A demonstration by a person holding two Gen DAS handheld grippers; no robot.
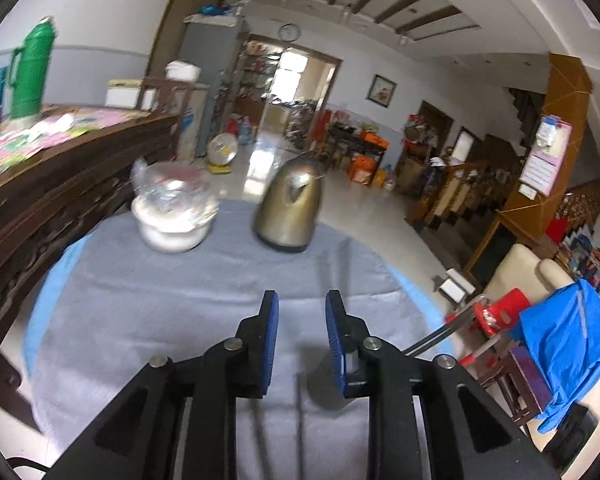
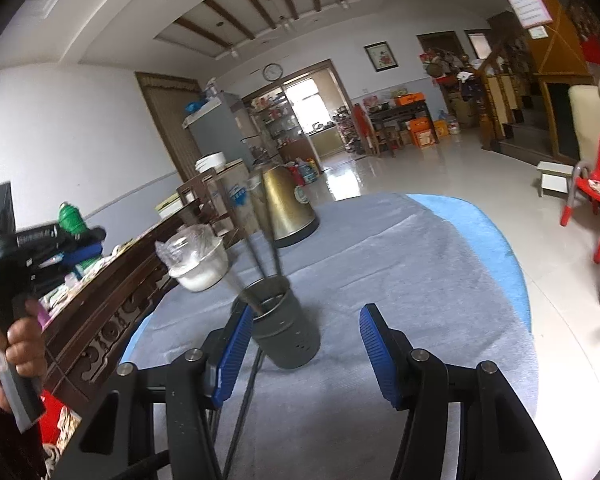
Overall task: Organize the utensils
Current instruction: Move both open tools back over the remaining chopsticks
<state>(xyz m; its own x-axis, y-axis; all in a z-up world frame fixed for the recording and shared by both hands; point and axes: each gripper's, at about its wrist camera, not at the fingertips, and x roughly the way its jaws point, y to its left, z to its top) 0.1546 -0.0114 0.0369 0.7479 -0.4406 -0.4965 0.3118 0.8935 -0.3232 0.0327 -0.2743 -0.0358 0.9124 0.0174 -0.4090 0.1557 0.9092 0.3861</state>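
A dark metal utensil holder (image 2: 282,326) stands on the grey table cloth (image 2: 380,264) with several thin utensil handles (image 2: 260,264) sticking up out of it. My right gripper (image 2: 300,340) is open and empty, its left finger close beside the holder. Thin dark sticks (image 2: 246,392) lie on the cloth below the holder. My left gripper (image 1: 302,328) is open and empty above the cloth; part of the holder (image 1: 324,376) shows behind its right finger, with a metal handle (image 1: 432,336) slanting right. The left gripper body also shows in the right wrist view (image 2: 32,248), hand-held.
A brass-coloured kettle (image 1: 290,210) and a white bowl covered with plastic (image 1: 174,216) stand at the table's far side. A dark carved wooden cabinet (image 1: 60,184) runs along the left. A red chair (image 1: 500,312) and blue cloth (image 1: 572,344) sit to the right.
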